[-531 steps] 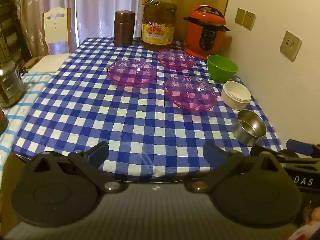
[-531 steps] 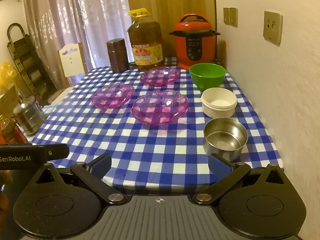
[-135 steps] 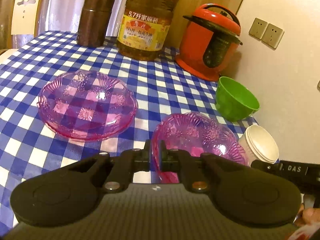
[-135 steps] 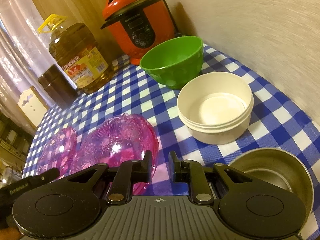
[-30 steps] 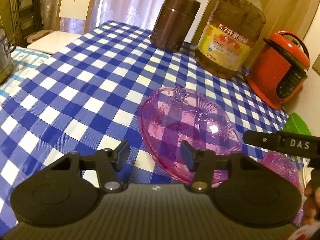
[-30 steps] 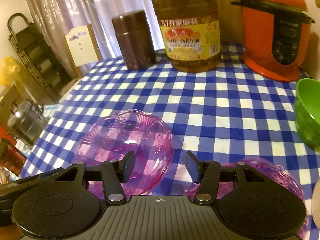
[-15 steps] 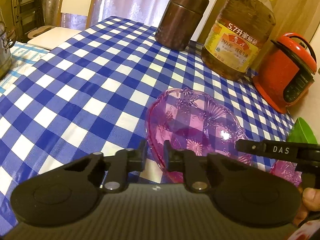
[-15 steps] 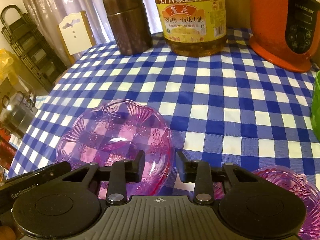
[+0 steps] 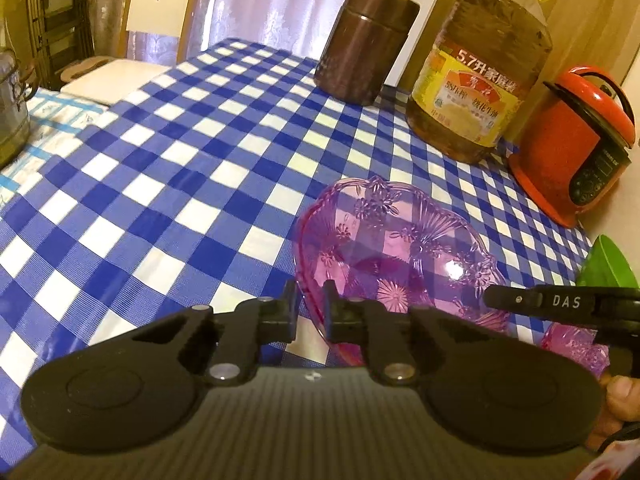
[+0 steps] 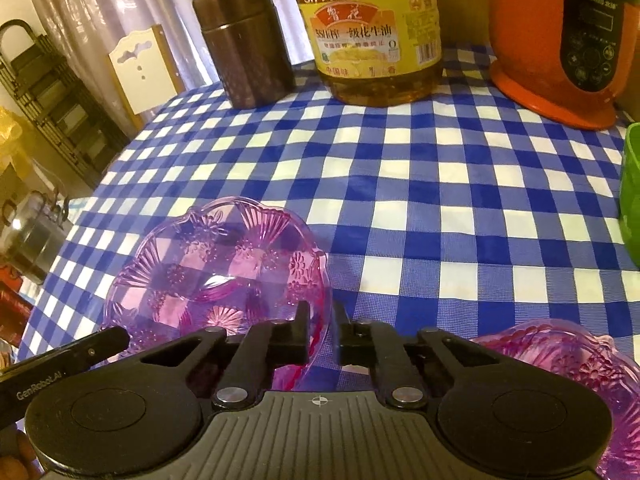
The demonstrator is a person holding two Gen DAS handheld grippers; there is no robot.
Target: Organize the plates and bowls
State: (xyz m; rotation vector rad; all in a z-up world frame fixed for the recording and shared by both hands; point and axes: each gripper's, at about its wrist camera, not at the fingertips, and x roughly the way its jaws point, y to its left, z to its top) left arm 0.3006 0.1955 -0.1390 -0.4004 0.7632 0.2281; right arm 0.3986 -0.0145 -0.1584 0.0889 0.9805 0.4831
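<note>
Grippers on both sides are pinching the same translucent pink plastic plate with a moulded flower pattern (image 9: 396,256), which sits on the blue-and-white checked tablecloth (image 9: 192,168) near the middle of the table. The left gripper (image 9: 309,306) has its jaws drawn narrow onto the plate's near left rim, and the right gripper (image 10: 323,330) has just finished closing on the opposite rim, so the thin edge now stands between each pair of pads. A second pink plastic plate of the same pattern (image 10: 580,364) lies just beside it on the right, and a green plastic bowl (image 10: 632,192) waits further right at the table's edge. The step in hand looks like a two-handed lift to stack this plate with its twin. Done well, both hands should rise together and level, since a thin, slick rim can pivot or slip out of a pinch if one side leads. Keep the grips firm but not crushing, as the plastic may flex. Carry it clear of the tall amber oil bottle with a yellow label (image 9: 480,92) and the brown cylindrical canister (image 9: 368,40), then centre it over the other plate before letting go.
</note>
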